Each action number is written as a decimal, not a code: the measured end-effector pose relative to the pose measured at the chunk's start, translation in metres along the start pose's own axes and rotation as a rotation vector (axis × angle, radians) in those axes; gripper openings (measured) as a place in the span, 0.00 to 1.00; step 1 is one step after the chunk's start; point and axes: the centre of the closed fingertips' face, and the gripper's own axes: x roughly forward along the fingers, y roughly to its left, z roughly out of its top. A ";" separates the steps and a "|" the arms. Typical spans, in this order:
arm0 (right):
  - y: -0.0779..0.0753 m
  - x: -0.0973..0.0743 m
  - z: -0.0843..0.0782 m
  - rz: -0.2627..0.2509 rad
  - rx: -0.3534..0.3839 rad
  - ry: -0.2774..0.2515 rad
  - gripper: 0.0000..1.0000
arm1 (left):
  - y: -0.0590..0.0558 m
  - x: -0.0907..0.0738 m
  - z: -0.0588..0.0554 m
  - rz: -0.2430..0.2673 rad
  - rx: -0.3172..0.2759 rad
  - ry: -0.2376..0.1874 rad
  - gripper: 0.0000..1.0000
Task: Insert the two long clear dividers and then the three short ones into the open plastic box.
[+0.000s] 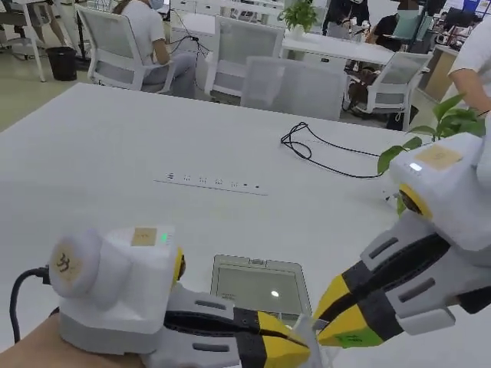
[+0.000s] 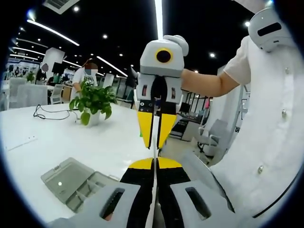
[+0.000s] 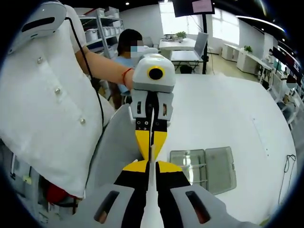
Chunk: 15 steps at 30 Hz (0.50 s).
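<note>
White worktop (image 1: pixel 115 153), open-plan office behind. Flat white power strip (image 1: pixel 211 182) and looped black cable (image 1: pixel 322 149) lie mid-table; leafy green potted plant (image 1: pixel 441 123) stands at the right edge. Clear rectangular plastic box (image 1: pixel 257 280) lies on the worktop near the front edge, lid folded flat open. Left gripper (image 1: pixel 295 349) and right gripper (image 1: pixel 322 326) meet tip to tip just beside it. Both sets of jaws are pinched narrow on a thin clear divider strip (image 3: pixel 152 199), seen edge-on.

The left gripper (image 1: pixel 295 351) lay low at the near left, pointing right; the right gripper (image 1: pixel 324 328) slanted down from the right. Their tips nearly touched, each pair of fingers pressed together.
</note>
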 end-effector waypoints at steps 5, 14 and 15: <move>-0.001 0.001 -0.001 0.010 -0.003 0.004 0.04 | 0.000 -0.001 -0.001 0.001 0.004 -0.001 0.00; -0.001 0.004 -0.003 0.028 -0.015 0.012 0.03 | 0.000 -0.002 -0.005 0.002 0.006 0.006 0.00; 0.000 0.004 -0.003 0.028 -0.018 0.012 0.03 | 0.000 -0.002 -0.005 0.004 0.008 0.007 0.00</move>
